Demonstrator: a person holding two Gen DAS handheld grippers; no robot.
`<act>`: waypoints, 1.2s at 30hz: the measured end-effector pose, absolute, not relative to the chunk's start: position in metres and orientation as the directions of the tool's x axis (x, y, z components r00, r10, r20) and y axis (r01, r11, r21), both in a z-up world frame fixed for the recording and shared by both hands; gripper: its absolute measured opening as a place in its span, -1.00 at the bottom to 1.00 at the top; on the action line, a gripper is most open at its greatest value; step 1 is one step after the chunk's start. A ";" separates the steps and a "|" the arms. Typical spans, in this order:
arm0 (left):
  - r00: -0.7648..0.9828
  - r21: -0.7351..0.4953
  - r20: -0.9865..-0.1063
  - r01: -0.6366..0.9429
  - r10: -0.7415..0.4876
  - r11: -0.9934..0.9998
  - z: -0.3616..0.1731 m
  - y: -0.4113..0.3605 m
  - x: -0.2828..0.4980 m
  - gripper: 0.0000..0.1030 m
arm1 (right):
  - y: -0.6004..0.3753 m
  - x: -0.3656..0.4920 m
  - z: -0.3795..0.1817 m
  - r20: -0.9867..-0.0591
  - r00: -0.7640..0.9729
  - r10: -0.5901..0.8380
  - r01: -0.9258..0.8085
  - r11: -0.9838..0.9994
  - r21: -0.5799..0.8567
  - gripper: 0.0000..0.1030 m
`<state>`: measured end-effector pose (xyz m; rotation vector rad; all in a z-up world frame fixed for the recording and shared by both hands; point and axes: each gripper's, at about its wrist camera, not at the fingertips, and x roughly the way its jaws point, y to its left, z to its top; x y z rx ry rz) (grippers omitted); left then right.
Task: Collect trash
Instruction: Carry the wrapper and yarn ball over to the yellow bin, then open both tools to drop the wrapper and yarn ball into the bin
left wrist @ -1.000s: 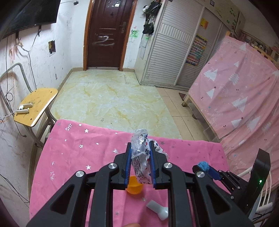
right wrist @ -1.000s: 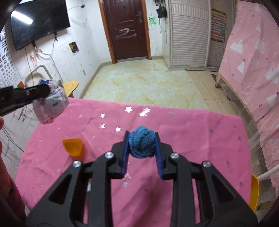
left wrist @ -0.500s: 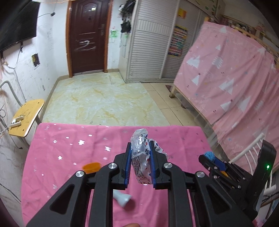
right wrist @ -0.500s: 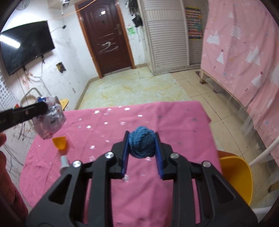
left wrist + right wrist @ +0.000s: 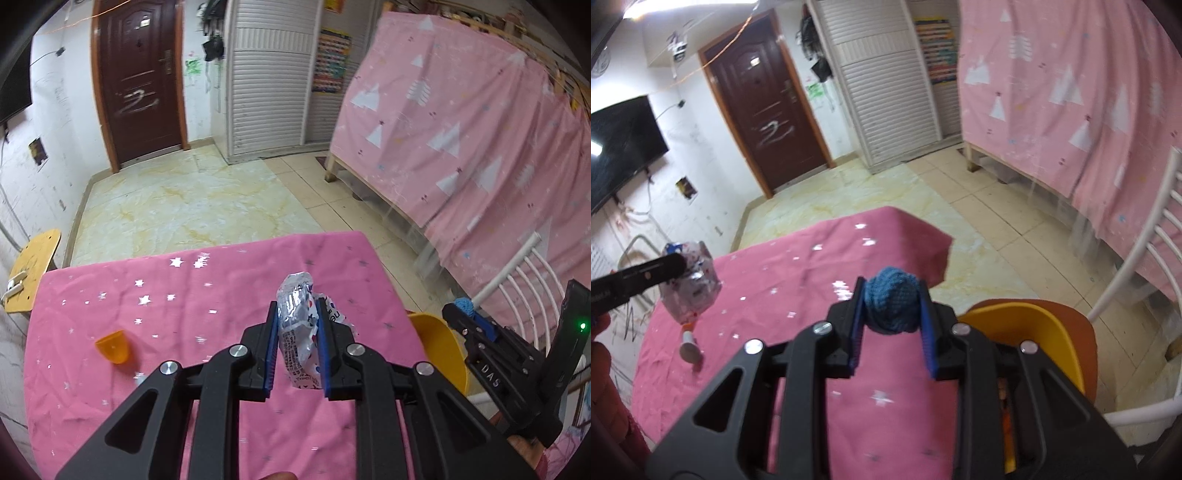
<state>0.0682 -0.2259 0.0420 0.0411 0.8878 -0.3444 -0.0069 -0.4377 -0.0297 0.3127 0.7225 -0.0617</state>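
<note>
My left gripper (image 5: 297, 325) is shut on a crumpled silver and white wrapper (image 5: 297, 332), held above the pink starred tablecloth (image 5: 184, 295). The wrapper also shows in the right wrist view (image 5: 690, 284). My right gripper (image 5: 892, 302) is shut on a blue knitted ball (image 5: 892, 304), held over the table's right edge. That gripper shows in the left wrist view (image 5: 461, 314) at the right. A yellow-orange bin (image 5: 1034, 332) sits beside the table at the right, below the right gripper; it also shows in the left wrist view (image 5: 439, 343).
An orange cup (image 5: 112, 347) lies on its side on the cloth at the left. A small white bottle (image 5: 689, 345) lies on the cloth too. A white chair back (image 5: 1145, 258) stands at the right. A pink-curtained bed frame (image 5: 461, 129) lies beyond.
Both grippers have swung to the right and risen, each keeping its load. The yellow-orange bin has come into view at the table's right side.
</note>
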 end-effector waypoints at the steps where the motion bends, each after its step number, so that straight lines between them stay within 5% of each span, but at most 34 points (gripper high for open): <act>1: 0.571 -0.105 -0.770 0.326 -0.284 0.940 0.041 -0.235 0.066 -0.80 | -0.445 -0.011 -0.031 -0.658 0.751 0.044 0.176 0.948 0.264 -0.50; 16: 0.450 -0.164 -0.801 0.471 -0.396 0.867 0.023 -0.321 0.046 -0.79 | -0.507 -0.045 -0.076 -0.714 0.700 -0.018 0.299 0.915 0.270 -0.50; 21: 0.414 -0.183 -0.810 0.496 -0.416 0.849 0.015 -0.342 0.042 -0.80 | -0.518 -0.048 -0.086 -0.729 0.684 -0.009 0.311 0.908 0.281 -0.11; 32: 0.321 -0.256 -0.819 0.538 -0.476 0.803 0.000 -0.384 0.043 -0.79 | -0.557 -0.064 -0.098 -0.716 0.698 -0.017 0.375 0.860 0.345 -0.10; 36: 0.289 -0.274 -0.824 0.549 -0.487 0.790 -0.004 -0.395 0.040 -0.63 | -0.567 -0.072 -0.099 -0.713 0.700 -0.027 0.390 0.851 0.351 -0.10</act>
